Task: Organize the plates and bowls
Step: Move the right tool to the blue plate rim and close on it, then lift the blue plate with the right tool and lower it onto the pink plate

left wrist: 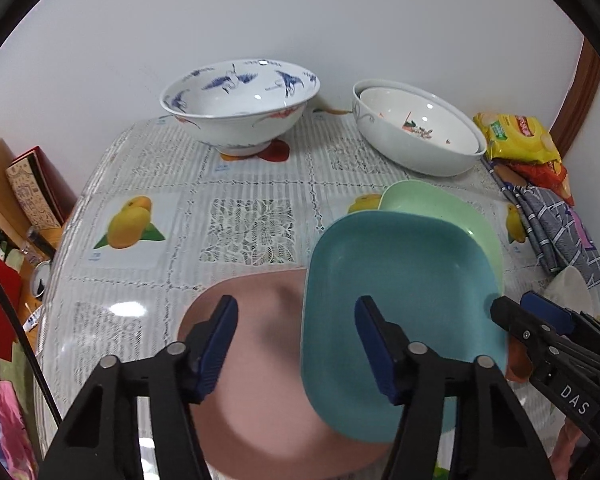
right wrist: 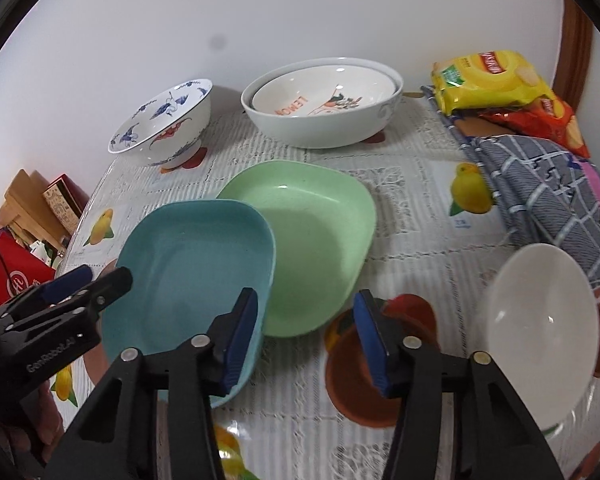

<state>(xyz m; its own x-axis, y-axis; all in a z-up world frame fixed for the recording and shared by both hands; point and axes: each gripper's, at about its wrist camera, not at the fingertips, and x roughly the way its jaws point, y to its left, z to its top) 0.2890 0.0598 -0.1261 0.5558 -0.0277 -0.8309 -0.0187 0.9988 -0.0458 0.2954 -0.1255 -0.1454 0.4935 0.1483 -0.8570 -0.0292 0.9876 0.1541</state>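
On a table covered in a lace-patterned plastic cloth [left wrist: 244, 216] printed with fruit, three rounded-square plastic plates overlapped in a loose chain: a teal plate [left wrist: 400, 300] rested partly on a dusty-pink plate [left wrist: 260, 380] at one side and partly on a pale green plate [right wrist: 320, 248] at the other. The left gripper [left wrist: 296, 348] hung over the seam where teal met pink, its blue-padded jaws apart with nothing pressed between them, one jaw above the pink plate and the other above the teal. The right gripper [right wrist: 306, 336] hovered at the teal plate's opposite edge, jaws likewise apart and empty, one over the teal rim and the other over bare cloth beside the green plate. The step in hand looked like a two-handed approach to the teal plate, probably to lift or square it into a stack. The next move would call for each gripper to settle lower so a rim sat between its pads before closing, without nudging the plates beneath. Farther back stood a blue-and-white painted porcelain bowl [left wrist: 240, 104] and a large white bowl [right wrist: 324, 120] with a smaller lemon-printed bowl [right wrist: 320, 96] nested inside it, while a plain white bowl [right wrist: 540, 328] sat near the right gripper.
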